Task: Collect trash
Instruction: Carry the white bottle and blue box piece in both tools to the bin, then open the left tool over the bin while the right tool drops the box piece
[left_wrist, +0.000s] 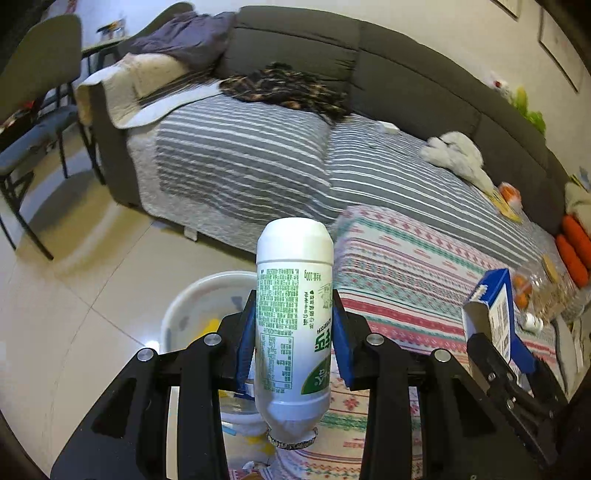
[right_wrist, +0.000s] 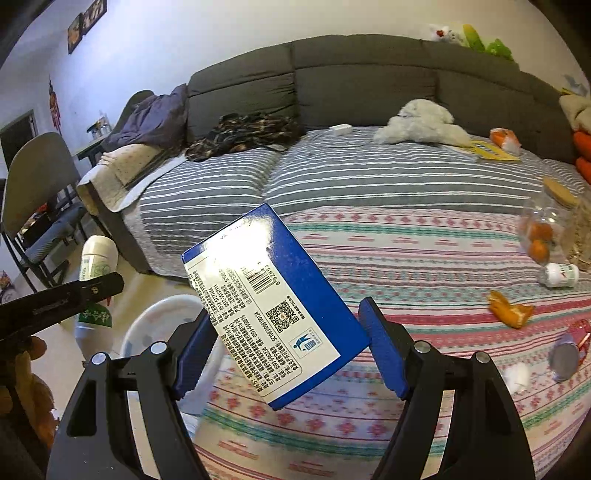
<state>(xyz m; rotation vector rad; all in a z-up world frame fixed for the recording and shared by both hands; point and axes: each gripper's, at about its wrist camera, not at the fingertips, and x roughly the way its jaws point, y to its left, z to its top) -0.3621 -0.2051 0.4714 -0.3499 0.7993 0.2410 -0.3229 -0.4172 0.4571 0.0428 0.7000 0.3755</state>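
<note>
The white bottle (left_wrist: 293, 321) hangs neck-down, squeezed in the left claw (left_wrist: 293, 332) above the white bin (left_wrist: 192, 295) on the floor beside the worktop's (right_wrist: 424, 258) edge. The blue box (right_wrist: 273, 302) sits tilted, gripped in the right claw (right_wrist: 286, 343) over that same edge. Orange peel (right_wrist: 509, 308) lies on the patterned cloth near the right side.

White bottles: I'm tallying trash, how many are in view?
2: a large bottle in the left gripper, a small bottle lying on the patterned cloth. Others may be hidden.
</note>
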